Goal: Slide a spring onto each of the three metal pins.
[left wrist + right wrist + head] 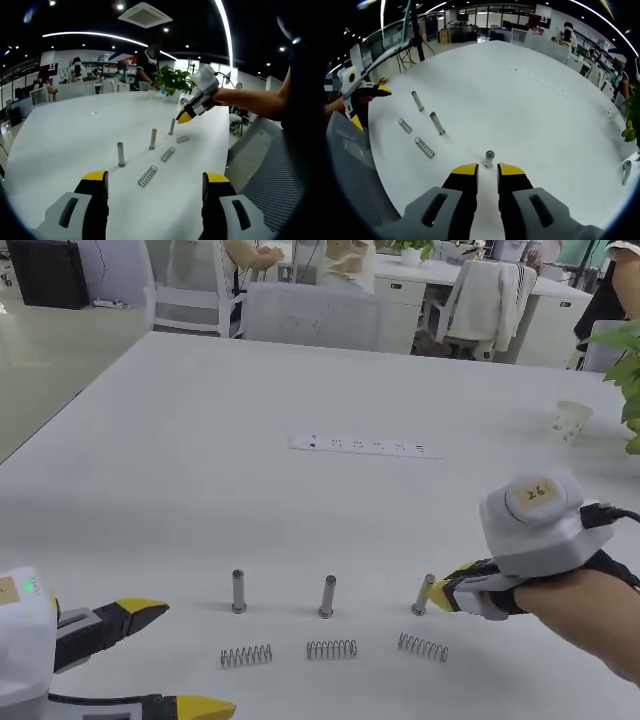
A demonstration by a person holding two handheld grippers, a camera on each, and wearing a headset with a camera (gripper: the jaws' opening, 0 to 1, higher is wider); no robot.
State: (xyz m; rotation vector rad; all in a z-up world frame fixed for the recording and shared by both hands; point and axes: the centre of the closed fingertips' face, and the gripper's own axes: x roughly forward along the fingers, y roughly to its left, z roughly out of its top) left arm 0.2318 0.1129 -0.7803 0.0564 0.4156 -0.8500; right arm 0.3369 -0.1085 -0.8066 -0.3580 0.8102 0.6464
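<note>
Lower left of the head view: the left tool is held with its jaws wide apart and empty. Just beyond it, three springs are laid in a row on the white counter, one in front of each of three upright metal pins. At the right pin, the right tool is shown with its jaws narrowly apart, the tips just beside the pin. Farther up the frame lie a power strip and a paper cup.

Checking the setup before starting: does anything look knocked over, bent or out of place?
Nothing stands out. The three pins stand upright in a row, and the springs lie flat, one before each.
</note>
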